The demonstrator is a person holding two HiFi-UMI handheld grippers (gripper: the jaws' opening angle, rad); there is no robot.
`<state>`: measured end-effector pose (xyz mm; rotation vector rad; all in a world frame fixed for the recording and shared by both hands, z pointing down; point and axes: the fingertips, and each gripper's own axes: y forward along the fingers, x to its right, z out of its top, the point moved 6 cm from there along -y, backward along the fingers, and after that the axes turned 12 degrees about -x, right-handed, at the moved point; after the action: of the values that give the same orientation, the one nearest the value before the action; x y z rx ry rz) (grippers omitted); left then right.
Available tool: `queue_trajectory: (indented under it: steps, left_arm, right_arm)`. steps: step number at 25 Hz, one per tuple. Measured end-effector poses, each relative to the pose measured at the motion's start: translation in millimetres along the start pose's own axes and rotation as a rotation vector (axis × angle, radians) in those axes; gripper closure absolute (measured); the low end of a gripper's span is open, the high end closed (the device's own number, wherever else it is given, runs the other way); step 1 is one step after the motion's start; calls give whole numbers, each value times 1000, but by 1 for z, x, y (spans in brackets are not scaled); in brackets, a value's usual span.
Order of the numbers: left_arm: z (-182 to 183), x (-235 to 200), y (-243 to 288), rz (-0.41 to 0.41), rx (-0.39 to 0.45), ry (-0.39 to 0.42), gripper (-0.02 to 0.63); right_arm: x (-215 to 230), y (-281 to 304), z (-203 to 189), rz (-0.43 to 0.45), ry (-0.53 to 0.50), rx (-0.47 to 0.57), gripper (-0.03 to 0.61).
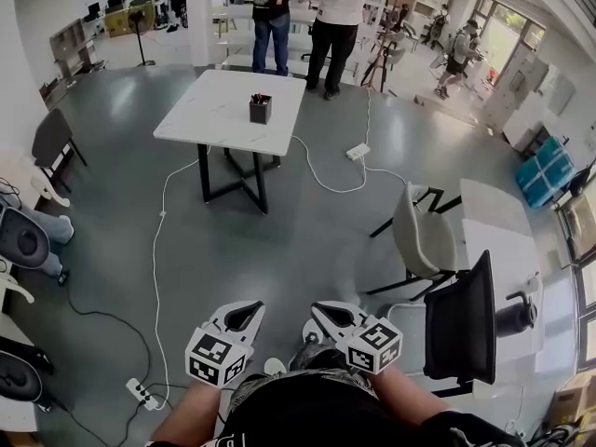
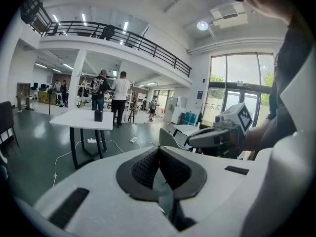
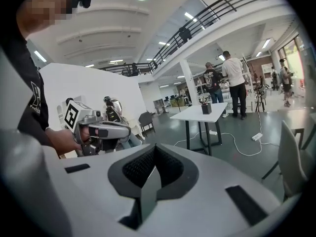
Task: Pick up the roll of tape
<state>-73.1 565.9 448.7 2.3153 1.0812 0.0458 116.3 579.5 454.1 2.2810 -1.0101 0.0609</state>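
1. Grippers held low in front of me, side by side above the grey floor [image 1: 307, 231]: left gripper [image 1: 244, 315] and right gripper [image 1: 326, 317], both aimed ahead and slightly downward.
2. I read the left jaws as pressed together with nothing between them.
3. The right jaws are likewise closed and empty.
4. A white table [image 1: 214, 110] stands well ahead, with a dark holder [image 1: 260, 108] on it.
5. I cannot make out the roll of tape in any view.
6. Two people [image 1: 275, 12] stand beyond the table.
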Motion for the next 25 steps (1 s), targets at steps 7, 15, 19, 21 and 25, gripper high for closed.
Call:
queue_trajectory:
  steps: [7,15,19,21,25]
  left_arm:
    - [0,-30,4,18,7,-64,597]
    - [23,-74,33,36,-14,-79,597]
    - [50,-104,60,33,-23,-83,597]
    - [68,-121,75,38,-26,-76,597]
    - [104,-148,107,43,-36,-66,597]
  right_arm:
    - [14,33,14,45,67,1,578]
    - [51,80,52,94,32,3,578]
    - [88,103,84,102,36,29,578]
    - [108,114,101,107,34,37,578]
    - [149,129,132,114,25,31,578]
